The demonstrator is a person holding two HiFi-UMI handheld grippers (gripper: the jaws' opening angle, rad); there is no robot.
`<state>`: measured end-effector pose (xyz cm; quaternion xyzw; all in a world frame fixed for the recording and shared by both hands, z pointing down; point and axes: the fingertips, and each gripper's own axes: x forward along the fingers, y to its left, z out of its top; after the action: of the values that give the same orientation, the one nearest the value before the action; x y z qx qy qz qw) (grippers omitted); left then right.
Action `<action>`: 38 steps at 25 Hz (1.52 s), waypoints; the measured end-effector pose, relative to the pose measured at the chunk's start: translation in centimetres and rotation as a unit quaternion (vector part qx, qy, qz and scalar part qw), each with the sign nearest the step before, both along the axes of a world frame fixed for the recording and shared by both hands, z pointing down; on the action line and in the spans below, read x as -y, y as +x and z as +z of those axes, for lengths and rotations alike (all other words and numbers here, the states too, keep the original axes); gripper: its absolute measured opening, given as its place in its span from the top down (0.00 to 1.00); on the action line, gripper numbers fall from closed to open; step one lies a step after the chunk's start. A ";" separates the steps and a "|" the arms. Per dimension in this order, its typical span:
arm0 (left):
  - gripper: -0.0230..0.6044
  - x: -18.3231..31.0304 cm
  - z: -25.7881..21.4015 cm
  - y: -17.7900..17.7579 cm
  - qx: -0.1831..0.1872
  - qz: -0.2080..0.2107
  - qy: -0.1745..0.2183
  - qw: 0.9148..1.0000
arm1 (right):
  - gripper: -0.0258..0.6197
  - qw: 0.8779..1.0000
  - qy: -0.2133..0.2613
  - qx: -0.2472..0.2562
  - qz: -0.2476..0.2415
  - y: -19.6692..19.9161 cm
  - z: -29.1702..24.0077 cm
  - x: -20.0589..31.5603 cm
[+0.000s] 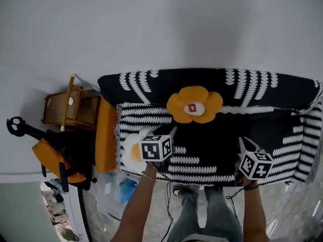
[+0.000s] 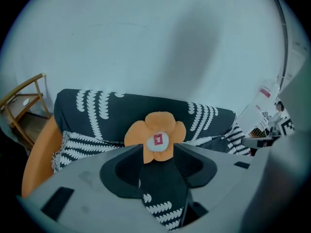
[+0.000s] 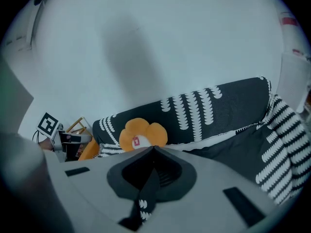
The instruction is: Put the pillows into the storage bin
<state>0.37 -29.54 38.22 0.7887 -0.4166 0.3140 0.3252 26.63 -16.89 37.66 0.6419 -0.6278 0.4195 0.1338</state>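
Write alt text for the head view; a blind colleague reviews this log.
A person, seen from above, holds the left gripper and right gripper over the seat of a sofa in a black-and-white patterned cover. An orange flower-shaped pillow sits against its backrest; a wooden chair stands off the sofa's left end.

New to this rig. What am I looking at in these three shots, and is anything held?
There is no robot here: a person holds a two-jaw gripper in each hand. The head view looks down from the person's head. The other two cameras ride on the grippers and look along their jaws. Below is a sofa in a black-and-white cover, with an orange flower pillow against its back. The left gripper is open and points at that pillow. The right gripper has its jaws together. Neither holds anything.
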 end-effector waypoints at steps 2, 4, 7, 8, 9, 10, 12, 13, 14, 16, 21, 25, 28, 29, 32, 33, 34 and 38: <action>0.66 1.2 0.9 1.2 0.006 0.017 0.001 1.000 | 0.96 1.000 0.002 0.008 0.016 1.2 1.0 0.8; 0.66 2.3 1.8 2.5 0.014 0.041 0.002 0.999 | 0.96 0.999 -0.001 0.019 0.035 2.2 2.1 1.1; 0.66 4.4 3.0 4.3 0.031 0.086 0.008 0.996 | 0.96 0.998 -0.007 0.030 0.051 3.1 3.5 1.6; 0.66 5.2 3.3 5.0 0.037 0.102 0.011 0.994 | 0.96 0.998 -0.008 0.031 0.052 3.4 3.9 1.9; 0.66 6.0 3.6 5.6 0.044 0.119 0.014 0.992 | 0.96 0.998 -0.010 0.032 0.053 3.6 4.3 2.0; 0.66 6.8 3.9 6.3 0.053 0.137 0.019 0.989 | 0.96 0.998 -0.011 0.033 0.054 3.9 4.8 2.2; 0.66 8.1 4.2 7.6 0.074 0.173 0.030 0.982 | 0.96 0.997 -0.013 0.036 0.060 4.3 5.7 2.2; 0.66 8.6 4.4 8.2 0.086 0.193 0.035 0.977 | 0.96 0.997 -0.014 0.038 0.062 4.5 6.1 2.2; 0.66 9.1 4.6 8.8 0.097 0.212 0.040 0.972 | 0.96 0.997 -0.015 0.039 0.064 4.6 6.6 2.2; 0.66 9.9 5.3 9.7 0.120 0.253 0.044 0.959 | 0.96 0.997 -0.019 0.045 0.067 4.5 7.6 2.1; 0.66 11.7 7.2 11.3 0.169 0.333 0.053 0.926 | 0.96 0.993 -0.034 0.065 0.087 4.7 10.1 1.7; 0.66 13.1 8.1 12.2 0.206 0.392 0.069 0.894 | 0.96 0.991 -0.040 0.069 0.106 5.7 11.4 1.2; 0.66 13.6 8.9 12.7 0.231 0.444 0.069 0.863 | 0.96 0.991 -0.046 0.065 0.107 6.4 12.1 0.8; 0.66 13.7 9.1 12.9 0.238 0.459 0.066 0.853 | 0.96 0.991 -0.047 0.064 0.107 6.6 12.3 0.7; 0.66 14.2 9.8 13.2 0.249 0.490 0.051 0.834 | 0.96 0.991 -0.048 0.064 0.111 7.1 12.6 0.6; 0.66 14.3 10.0 13.3 0.249 0.497 0.044 0.830 | 0.96 0.990 -0.048 0.065 0.112 7.3 12.7 0.6; 0.66 14.4 10.3 13.4 0.246 0.504 0.037 0.827 | 0.96 0.990 -0.049 0.066 0.113 7.3 12.8 0.5; 0.69 14.4 11.0 13.7 0.238 0.523 0.007 0.819 | 0.96 0.990 -0.051 0.071 0.113 7.3 13.4 0.4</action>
<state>14.06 -43.92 49.26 0.7910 -0.0082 0.6117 -0.0027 33.90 -17.25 51.01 0.6693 -0.5374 0.5079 0.0728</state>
